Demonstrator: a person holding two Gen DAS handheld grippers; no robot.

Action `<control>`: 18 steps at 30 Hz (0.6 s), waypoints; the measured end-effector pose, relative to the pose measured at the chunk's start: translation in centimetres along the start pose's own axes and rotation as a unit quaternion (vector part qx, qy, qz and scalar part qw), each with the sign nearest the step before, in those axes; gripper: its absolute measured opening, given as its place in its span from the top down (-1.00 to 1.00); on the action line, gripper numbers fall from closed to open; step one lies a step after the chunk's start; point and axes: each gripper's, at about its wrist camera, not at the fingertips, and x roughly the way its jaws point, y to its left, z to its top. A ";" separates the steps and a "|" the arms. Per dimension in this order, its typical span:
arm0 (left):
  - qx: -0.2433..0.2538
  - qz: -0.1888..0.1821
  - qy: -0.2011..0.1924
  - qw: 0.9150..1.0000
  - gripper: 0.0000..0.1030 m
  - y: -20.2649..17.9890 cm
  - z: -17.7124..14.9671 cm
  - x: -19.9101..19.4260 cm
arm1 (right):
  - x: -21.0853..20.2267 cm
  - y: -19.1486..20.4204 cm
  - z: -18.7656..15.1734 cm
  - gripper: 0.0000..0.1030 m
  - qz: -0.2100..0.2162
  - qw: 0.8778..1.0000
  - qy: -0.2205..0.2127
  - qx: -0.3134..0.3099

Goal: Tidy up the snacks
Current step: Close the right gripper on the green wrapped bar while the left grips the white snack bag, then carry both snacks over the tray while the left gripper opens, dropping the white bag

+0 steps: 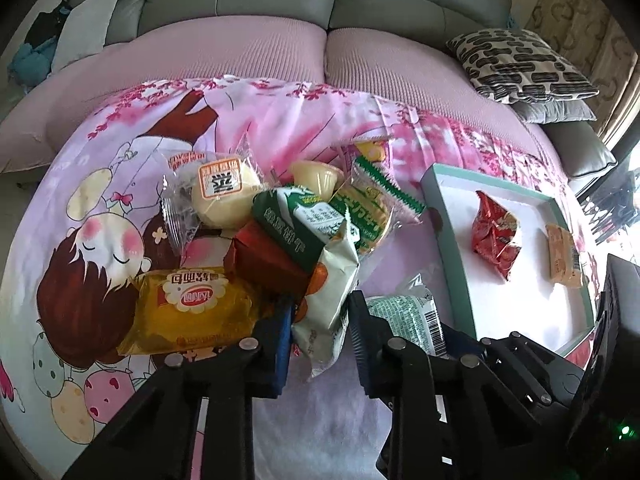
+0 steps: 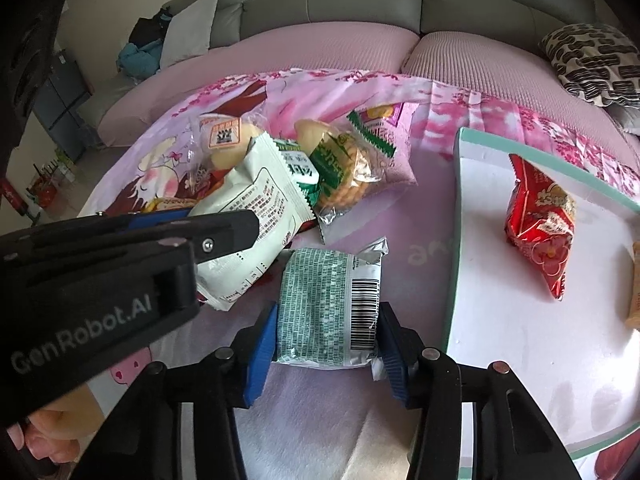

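Lying heaped on a pink cartoon-print cloth (image 1: 100, 208) spread over a pink ribbed sofa seat (image 1: 240, 52): a clear-wrapped pale round bun (image 1: 224, 196), a yellow glossy bread packet (image 1: 192, 308), a dark red foil pack (image 1: 264, 260), a green-and-white folded pouch (image 1: 296, 224), a pale yellow jelly cup (image 1: 316, 178) and a green-edged clear pack of round crackers (image 1: 372, 208). Crowding close against one another, overlapping. Sitting to the right of the heap, a shallow white tray with a teal rim (image 1: 448, 240), holding a crinkled red snack bag (image 1: 496, 236) and a small orange wrapped biscuit (image 1: 562, 260), the two apart. Resting farther back, a black-and-cream patterned cushion (image 1: 520, 64).

Straddling a white crinkled snack bag (image 1: 332, 292) at the near edge of the heap, the left gripper (image 1: 320, 332), with blue pads (image 1: 282, 344) part open and close on either side; whether pressing the bag, cannot tell.

Clamping a silver-and-green printed wrapper with a barcode (image 2: 328, 308), the right gripper (image 2: 326, 340), blue pads (image 2: 262, 344) pressing both sides, the packet sitting on the cloth between heap and tray rim (image 2: 454, 264).
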 end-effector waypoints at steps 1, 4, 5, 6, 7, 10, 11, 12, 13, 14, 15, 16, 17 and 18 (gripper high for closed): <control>0.000 -0.001 -0.002 1.000 0.46 0.0 0.0 -0.1 | -0.2 0.0 0.0 0.00 0.000 1.000 -0.003 0.001; -0.002 -0.003 -0.014 1.000 0.48 0.0 0.2 -0.9 | -0.9 -0.1 0.1 0.00 0.001 1.000 -0.012 0.001; -0.003 -0.004 -0.019 1.000 0.49 0.0 0.3 -1.2 | -1.2 -0.1 0.2 0.00 0.001 1.000 -0.017 0.001; -0.005 -0.006 -0.023 1.000 0.51 0.1 0.3 -1.5 | -1.6 -0.1 0.2 0.00 0.001 1.000 -0.022 0.002; -0.006 -0.008 -0.029 1.000 0.52 0.1 0.4 -1.8 | -1.8 -0.1 0.3 0.00 0.001 1.000 -0.026 0.003; -0.008 -0.010 -0.044 0.999 0.57 0.0 0.5 -2.8 | -2.8 -0.2 0.4 0.00 0.003 0.999 -0.041 0.007; -0.009 -0.010 -0.046 0.999 0.57 0.0 0.6 -2.9 | -3.1 -0.3 0.4 0.01 0.005 0.999 -0.045 0.008; -0.009 -0.010 -0.048 0.999 0.57 0.0 0.6 -3.1 | -3.4 -0.4 0.5 0.01 0.006 0.999 -0.048 0.009; -0.010 -0.009 -0.049 0.999 0.58 0.0 0.6 -3.1 | -3.6 -0.4 0.5 0.01 0.006 0.999 -0.052 0.010; -0.011 -0.009 -0.050 0.999 0.58 0.0 0.6 -3.2 | -3.7 -0.4 0.6 0.01 0.006 0.999 -0.053 0.010; -0.011 -0.008 -0.051 0.999 0.58 0.0 0.6 -3.3 | -3.8 -0.4 0.6 0.01 0.006 0.998 -0.054 0.011; -0.011 -0.007 -0.052 0.999 0.58 0.0 0.7 -3.3 | -3.8 -0.5 0.6 0.01 0.007 0.998 -0.054 0.012; -0.011 -0.007 -0.053 0.999 0.58 0.0 0.7 -3.4 | -3.8 -0.5 0.6 0.01 0.007 0.998 -0.054 0.012; -0.011 -0.006 -0.055 0.998 0.58 0.0 0.7 -3.5 | -3.8 -0.6 0.5 0.01 0.007 0.999 -0.053 0.013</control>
